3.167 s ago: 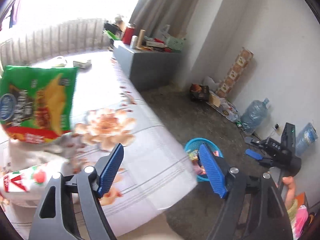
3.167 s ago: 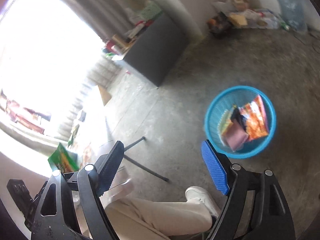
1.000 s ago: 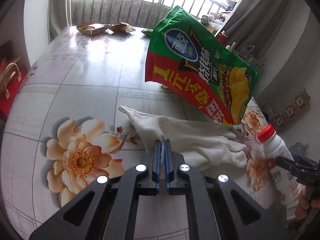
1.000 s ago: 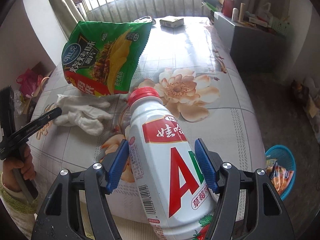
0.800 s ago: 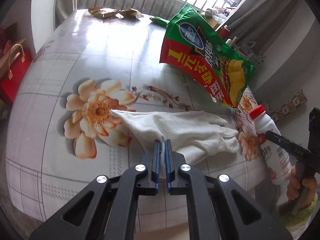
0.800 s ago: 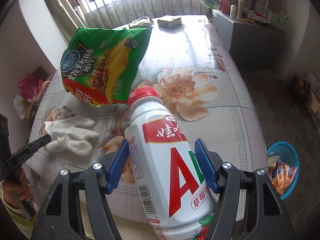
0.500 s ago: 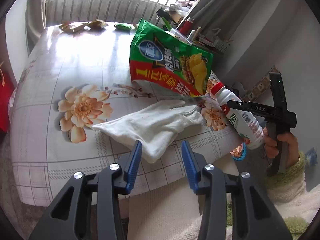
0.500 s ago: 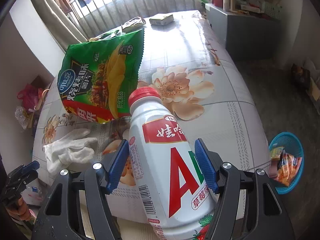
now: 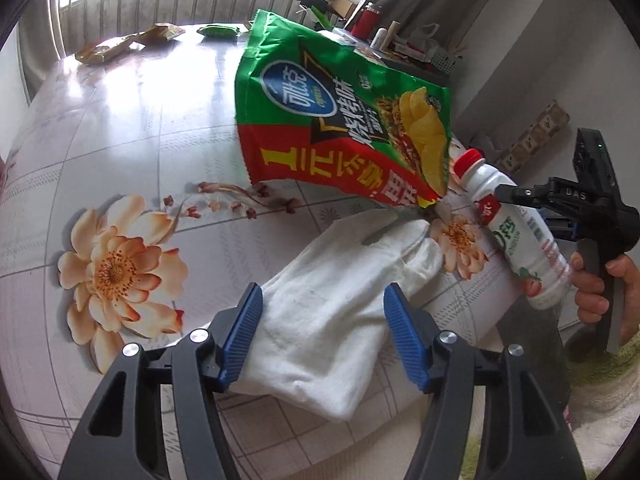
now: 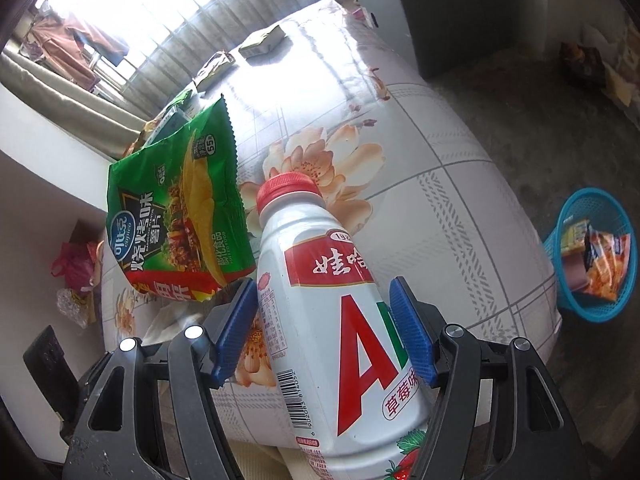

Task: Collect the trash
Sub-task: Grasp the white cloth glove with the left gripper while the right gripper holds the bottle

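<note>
Sporting a red cap, the white bottle shows red lettering.

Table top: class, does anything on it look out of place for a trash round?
The white glove lying flat between the left gripper's open jaws looks odd: cloth among wrappers, beside the tilted green chip bag, and nothing grips it.

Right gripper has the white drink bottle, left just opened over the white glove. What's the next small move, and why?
Probably swing the right gripper toward the blue basket on the floor and release there. It is clamped on the red-capped bottle, and the basket already holds wrappers. The left gripper, whose jaws have just been opening, straddles the white glove without pressing it.
</note>
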Motion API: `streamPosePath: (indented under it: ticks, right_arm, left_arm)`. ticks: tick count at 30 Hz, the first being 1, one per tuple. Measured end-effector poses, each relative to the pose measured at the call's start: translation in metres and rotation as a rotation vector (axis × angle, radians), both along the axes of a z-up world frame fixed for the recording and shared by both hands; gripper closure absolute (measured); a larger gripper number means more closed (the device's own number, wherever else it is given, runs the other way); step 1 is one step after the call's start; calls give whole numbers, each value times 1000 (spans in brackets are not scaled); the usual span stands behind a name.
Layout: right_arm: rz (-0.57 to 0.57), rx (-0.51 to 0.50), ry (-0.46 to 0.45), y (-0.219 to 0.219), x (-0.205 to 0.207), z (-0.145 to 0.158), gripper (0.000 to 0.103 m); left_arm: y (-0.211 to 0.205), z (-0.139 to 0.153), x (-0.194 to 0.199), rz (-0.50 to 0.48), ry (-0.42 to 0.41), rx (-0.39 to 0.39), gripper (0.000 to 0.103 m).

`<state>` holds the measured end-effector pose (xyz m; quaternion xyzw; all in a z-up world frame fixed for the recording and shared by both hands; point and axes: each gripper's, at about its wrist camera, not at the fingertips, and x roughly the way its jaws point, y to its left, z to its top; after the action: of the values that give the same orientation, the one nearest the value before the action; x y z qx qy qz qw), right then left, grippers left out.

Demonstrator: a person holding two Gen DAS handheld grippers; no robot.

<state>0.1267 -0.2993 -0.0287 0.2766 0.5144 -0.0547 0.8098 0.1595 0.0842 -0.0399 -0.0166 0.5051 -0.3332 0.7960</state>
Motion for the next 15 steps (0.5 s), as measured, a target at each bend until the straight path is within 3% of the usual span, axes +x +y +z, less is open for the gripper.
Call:
streamPosePath:
  ticks: [2,5,10,15]
  right_arm:
    - [26,21,19,0,3,-2,37]
    - [59,56,55,2,7,-9,34]
    - [119,65,119,8,12,-13,33]
    - [173,41,159,15,15,-13,34]
  left_arm:
    - [2,0,-6,-12,59,-59,42]
    - [-1,1,-12,-1,48,-39,42]
    - [-32,8,-22,-50,-106,117,42]
    - [-57,-2,-19,-82,-193,232,42]
